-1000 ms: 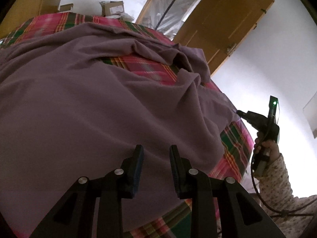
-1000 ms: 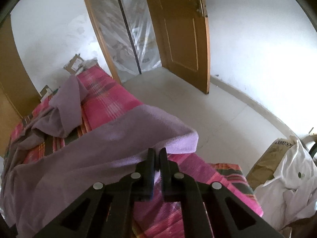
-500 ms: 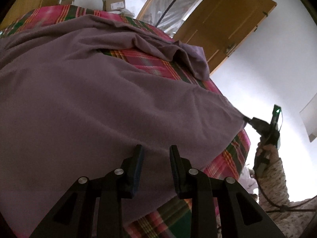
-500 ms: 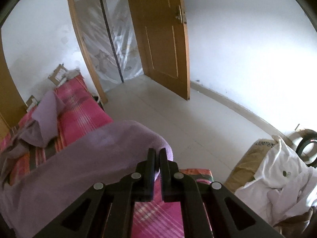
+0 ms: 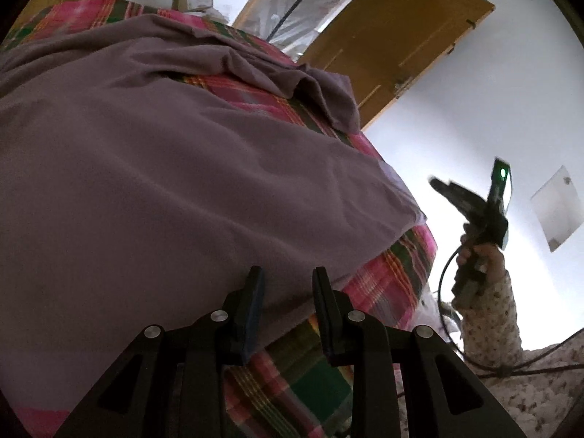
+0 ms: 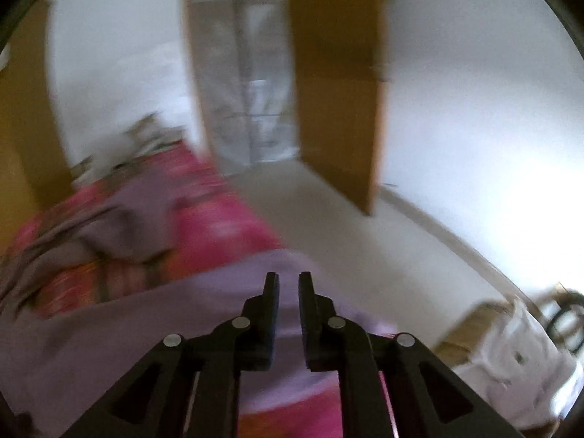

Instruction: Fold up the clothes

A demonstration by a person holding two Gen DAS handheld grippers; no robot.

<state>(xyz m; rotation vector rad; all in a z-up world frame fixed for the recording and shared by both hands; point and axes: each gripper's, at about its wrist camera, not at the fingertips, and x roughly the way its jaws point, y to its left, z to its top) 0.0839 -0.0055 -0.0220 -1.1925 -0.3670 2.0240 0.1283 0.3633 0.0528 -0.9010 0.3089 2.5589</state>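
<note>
- Nearest the left wrist camera, the left gripper (image 5: 285, 284) was held parted and empty over the purple garment (image 5: 175, 182).
- Beyond, that garment was spread across the plaid bedcover (image 5: 387, 281).
- Farther off, the right gripper (image 6: 288, 284) was seen slightly parted, empty; an even re-grasp of the hem was judged advisable.

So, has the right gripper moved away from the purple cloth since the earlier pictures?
Yes. The right gripper let go of the purple cloth and moved right, off the bed edge.

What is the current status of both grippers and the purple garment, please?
Left gripper open, empty. Right gripper open, off the cloth. Purple garment spread on plaid bed, unfolded. Nothing blocking.
</note>
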